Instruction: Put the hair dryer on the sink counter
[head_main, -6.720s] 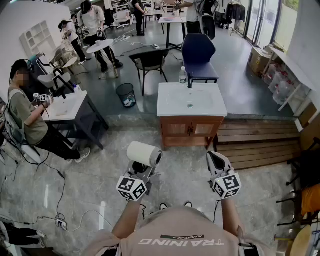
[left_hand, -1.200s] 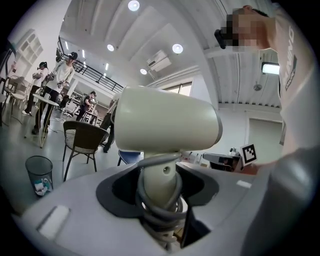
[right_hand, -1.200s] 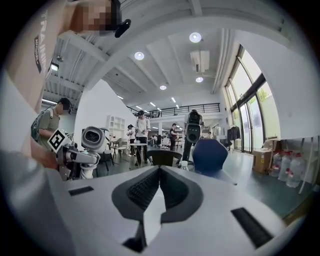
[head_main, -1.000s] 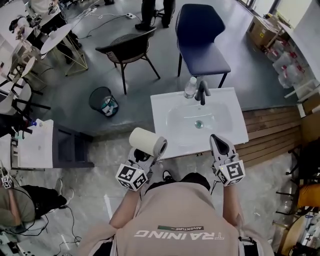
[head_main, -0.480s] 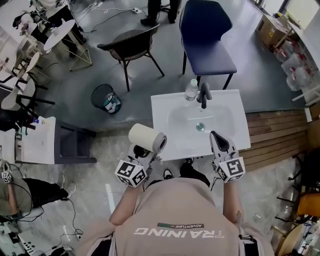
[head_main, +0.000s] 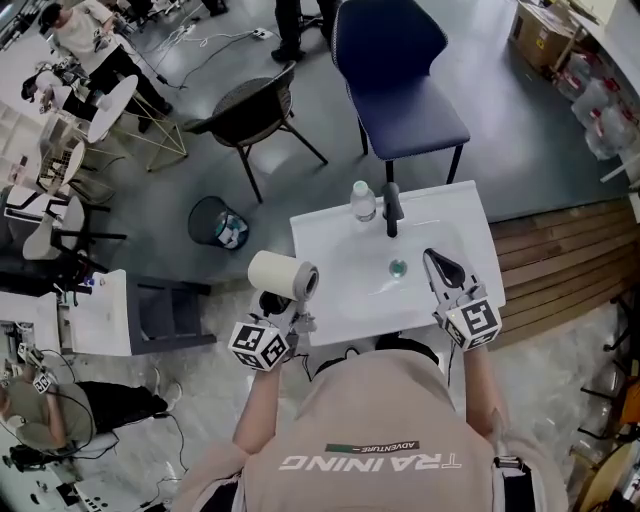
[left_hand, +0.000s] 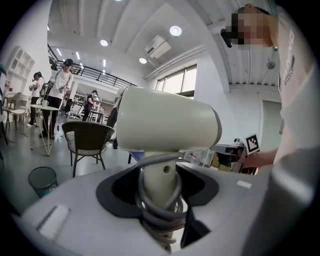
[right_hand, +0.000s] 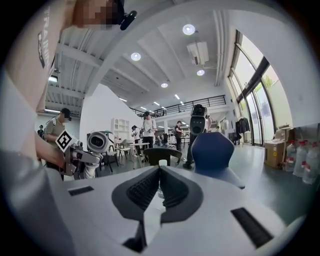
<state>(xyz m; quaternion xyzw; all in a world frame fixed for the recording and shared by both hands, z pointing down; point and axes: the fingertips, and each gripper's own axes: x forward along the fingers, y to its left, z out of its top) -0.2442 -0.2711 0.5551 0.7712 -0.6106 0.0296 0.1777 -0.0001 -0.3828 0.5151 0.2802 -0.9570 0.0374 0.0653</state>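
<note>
left gripper (head_main: 283, 312): we read its jaws closed on the cord-wrapped handle of the hair dryer (head_main: 282, 275), with the barrel above the jaws. the dryer hangs in this grip at the left near edge of the sink counter (head_main: 322, 252) and is not set down on it. right gripper (head_main: 441, 268): jaws pressed together with nothing between them, over the counter's right near part. on the far rim we note a faucet (head_main: 391, 208), with a bottle (head_main: 362, 200) just left of it. beyond the counter stand a blue chair (head_main: 400, 90), a dark chair (head_main: 245, 110) and, nearer on the left, a waste bin (head_main: 220, 222).
</note>
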